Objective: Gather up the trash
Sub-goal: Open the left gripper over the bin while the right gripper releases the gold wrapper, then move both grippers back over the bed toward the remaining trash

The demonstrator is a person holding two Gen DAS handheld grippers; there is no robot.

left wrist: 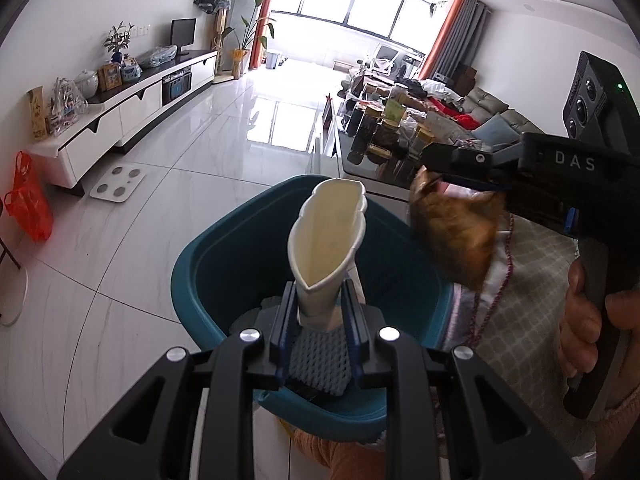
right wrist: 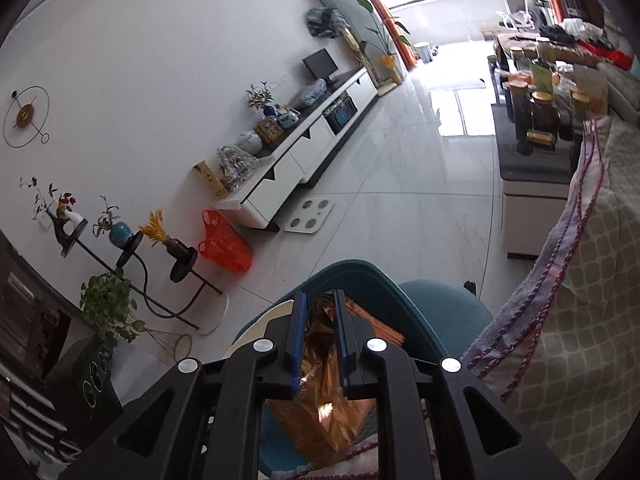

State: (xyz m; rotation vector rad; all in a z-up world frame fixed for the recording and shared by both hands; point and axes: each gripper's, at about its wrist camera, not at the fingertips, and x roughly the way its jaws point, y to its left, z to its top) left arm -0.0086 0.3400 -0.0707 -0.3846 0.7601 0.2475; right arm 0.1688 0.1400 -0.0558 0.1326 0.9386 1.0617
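Observation:
My left gripper (left wrist: 318, 300) is shut on the stem of a cream leaf-shaped plastic piece (left wrist: 326, 232) and holds it upright over a teal bin (left wrist: 196, 276). A grey foam net (left wrist: 318, 364) lies in the bin under the jaws. My right gripper (left wrist: 430, 170) comes in from the right and is shut on a crumpled copper-brown foil wrapper (left wrist: 456, 236), hanging beside the bin's right rim. In the right wrist view the right gripper (right wrist: 320, 300) pinches that foil wrapper (right wrist: 320, 392) above the teal bin (right wrist: 360, 276).
A sofa with a checked cover (left wrist: 528, 280) is at the right. A dark coffee table (left wrist: 380, 148) crowded with jars stands behind the bin. A white TV cabinet (left wrist: 132, 108), a white scale (left wrist: 118, 182) and an orange plastic bag (left wrist: 28, 200) are on the left.

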